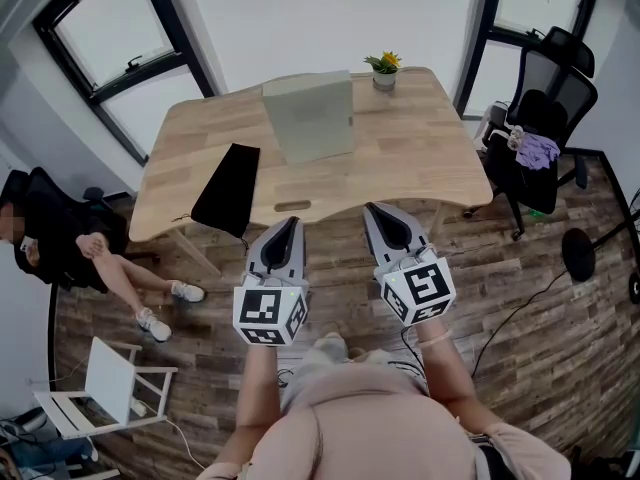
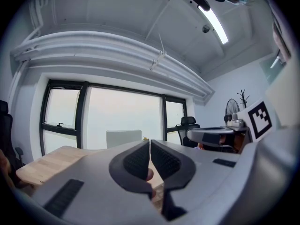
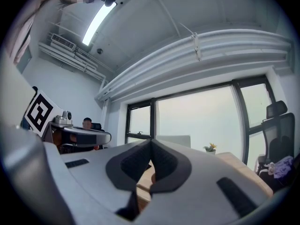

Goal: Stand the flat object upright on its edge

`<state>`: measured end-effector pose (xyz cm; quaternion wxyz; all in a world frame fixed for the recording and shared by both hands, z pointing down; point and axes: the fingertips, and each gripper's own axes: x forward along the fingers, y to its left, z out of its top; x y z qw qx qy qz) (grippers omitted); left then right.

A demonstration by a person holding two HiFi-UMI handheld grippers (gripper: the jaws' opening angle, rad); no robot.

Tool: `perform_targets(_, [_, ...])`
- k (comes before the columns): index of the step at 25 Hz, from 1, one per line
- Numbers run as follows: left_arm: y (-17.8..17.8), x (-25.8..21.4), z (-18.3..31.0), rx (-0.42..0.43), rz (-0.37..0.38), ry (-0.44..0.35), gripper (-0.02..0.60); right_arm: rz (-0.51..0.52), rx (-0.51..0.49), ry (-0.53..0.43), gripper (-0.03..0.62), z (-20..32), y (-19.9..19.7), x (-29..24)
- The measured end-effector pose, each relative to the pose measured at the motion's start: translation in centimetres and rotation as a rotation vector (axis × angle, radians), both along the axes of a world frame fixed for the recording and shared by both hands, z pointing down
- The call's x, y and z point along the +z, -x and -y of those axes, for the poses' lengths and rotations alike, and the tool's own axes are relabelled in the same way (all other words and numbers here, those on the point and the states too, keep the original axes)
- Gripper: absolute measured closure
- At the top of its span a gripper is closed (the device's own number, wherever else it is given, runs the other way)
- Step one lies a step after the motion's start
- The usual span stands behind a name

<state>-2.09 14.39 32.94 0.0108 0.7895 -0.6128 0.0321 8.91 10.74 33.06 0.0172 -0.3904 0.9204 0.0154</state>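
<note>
A pale grey-green flat panel (image 1: 308,118) stands upright near the far middle of the wooden table (image 1: 420,158). It shows as a small upright rectangle in the left gripper view (image 2: 123,138) and in the right gripper view (image 3: 174,140). A black flat mat (image 1: 228,188) lies at the table's front left and overhangs the edge. My left gripper (image 1: 292,221) and right gripper (image 1: 372,208) hover side by side just short of the table's near edge, pointing level at it. Both are shut with nothing between the jaws, as their own views show (image 2: 150,142) (image 3: 151,140).
A small potted plant (image 1: 384,70) sits at the table's far edge. A black office chair (image 1: 545,88) with a purple cloth (image 1: 538,150) stands at the right. A seated person (image 1: 60,238) is at the left, with a white folding stand (image 1: 110,383) on the wood floor.
</note>
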Motion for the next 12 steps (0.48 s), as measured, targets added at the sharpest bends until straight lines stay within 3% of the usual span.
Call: perform_targets(12, [-0.88,-0.57,-0.64,-0.004,0.001,-0.005,0.566,-0.017,-0.005,-0.012,0.594,-0.57,-0.63,-0.11])
